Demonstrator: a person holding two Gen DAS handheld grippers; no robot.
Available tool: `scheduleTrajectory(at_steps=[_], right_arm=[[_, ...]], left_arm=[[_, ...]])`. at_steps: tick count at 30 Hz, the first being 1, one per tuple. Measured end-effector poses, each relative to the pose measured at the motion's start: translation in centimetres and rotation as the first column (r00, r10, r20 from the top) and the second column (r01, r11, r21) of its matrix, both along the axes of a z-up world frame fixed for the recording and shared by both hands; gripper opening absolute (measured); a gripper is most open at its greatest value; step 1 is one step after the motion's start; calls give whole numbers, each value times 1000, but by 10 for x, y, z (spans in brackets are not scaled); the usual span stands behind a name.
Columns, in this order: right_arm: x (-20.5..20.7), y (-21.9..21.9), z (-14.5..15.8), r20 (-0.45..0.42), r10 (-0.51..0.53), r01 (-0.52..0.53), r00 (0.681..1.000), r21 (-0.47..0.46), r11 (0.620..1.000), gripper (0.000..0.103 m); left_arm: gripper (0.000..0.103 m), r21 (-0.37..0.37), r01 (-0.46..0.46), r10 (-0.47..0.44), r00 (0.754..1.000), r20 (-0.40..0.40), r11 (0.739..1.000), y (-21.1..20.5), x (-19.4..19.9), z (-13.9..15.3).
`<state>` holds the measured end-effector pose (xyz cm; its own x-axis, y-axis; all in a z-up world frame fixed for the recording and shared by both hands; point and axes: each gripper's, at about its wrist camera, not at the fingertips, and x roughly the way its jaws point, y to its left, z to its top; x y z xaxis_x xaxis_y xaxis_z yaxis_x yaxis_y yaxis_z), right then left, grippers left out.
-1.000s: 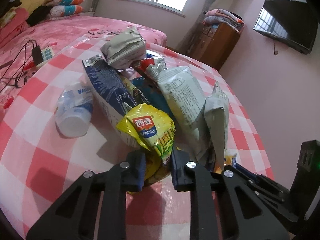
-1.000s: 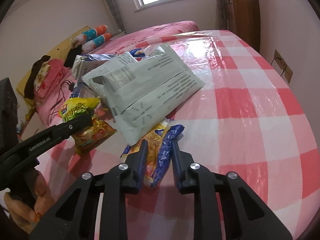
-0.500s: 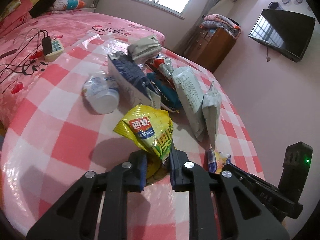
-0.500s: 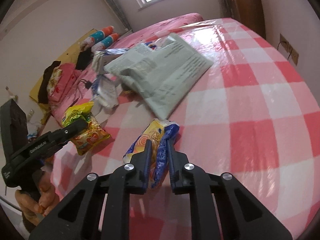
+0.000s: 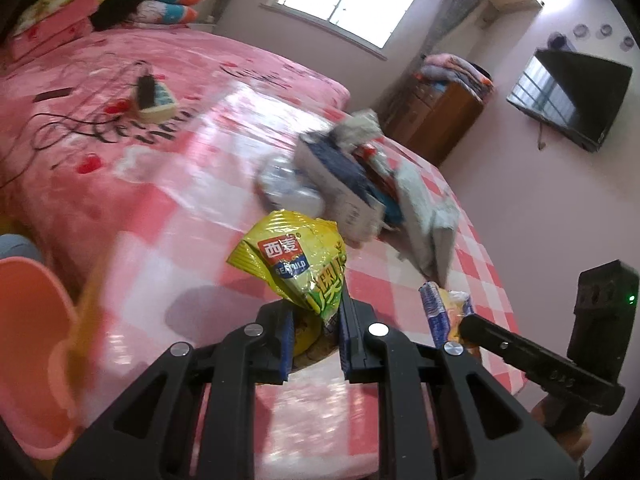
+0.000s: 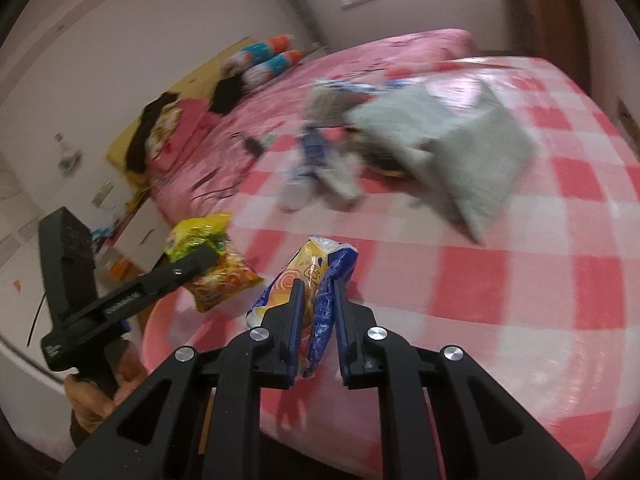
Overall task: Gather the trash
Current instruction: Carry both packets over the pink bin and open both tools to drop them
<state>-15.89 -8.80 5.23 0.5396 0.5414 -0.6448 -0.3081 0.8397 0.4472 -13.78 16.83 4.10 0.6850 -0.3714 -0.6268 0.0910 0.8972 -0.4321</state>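
My left gripper (image 5: 314, 312) is shut on a yellow-green snack bag (image 5: 298, 264) and holds it lifted above the pink checked table's (image 5: 168, 248) near edge. It also shows in the right wrist view (image 6: 208, 268). My right gripper (image 6: 316, 292) is shut on a yellow and blue wrapper (image 6: 316, 276), lifted off the table (image 6: 560, 280); the wrapper shows in the left wrist view (image 5: 444, 312). A pile of wrappers, grey bags and a crushed bottle (image 5: 360, 184) lies farther back on the table, blurred in the right wrist view (image 6: 400, 148).
An orange-pink plastic bin (image 5: 32, 344) stands on the floor at the lower left, beside the table edge. A pink bed (image 5: 120, 80) with a power strip (image 5: 154, 96) and cables lies beyond the table. A wooden cabinet (image 5: 436, 120) and wall TV (image 5: 572, 96) stand at the right.
Both grippers have pulled back from the pile and swung left with their wrappers held. The pile looks smaller and farther away, and the orange-pink bin has come into the left view.
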Motion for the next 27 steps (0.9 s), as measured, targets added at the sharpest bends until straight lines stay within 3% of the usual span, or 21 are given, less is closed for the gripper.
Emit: scheduleTrajectory(at_steps=[5, 9, 18, 21, 22, 26, 27], right_arm=[[5, 58, 13, 12, 148, -148, 989, 26, 989, 16], [9, 114, 20, 16, 282, -283, 959, 42, 958, 16], [11, 240, 8, 3, 513, -513, 859, 34, 858, 17], [11, 282, -12, -34, 564, -564, 825, 10, 826, 27], [15, 288, -18, -48, 565, -565, 824, 0, 825, 33], [15, 295, -43, -101, 533, -535, 840, 8, 845, 46], [16, 290, -45, -104, 518, -519, 849, 13, 855, 50]], left_arm=[[19, -2, -112, 112, 994, 13, 994, 54, -21, 6], [19, 11, -213, 213, 977, 9, 977, 99, -41, 4], [19, 45, -425, 427, 901, -75, 904, 194, -74, -29], [21, 65, -454, 458, 882, -109, 889, 214, -79, -46], [24, 76, -464, 470, 873, -128, 882, 218, -78, -53], [70, 141, -495, 513, 840, -176, 858, 233, -83, -75], [73, 152, -503, 524, 834, -172, 851, 236, -86, -77]])
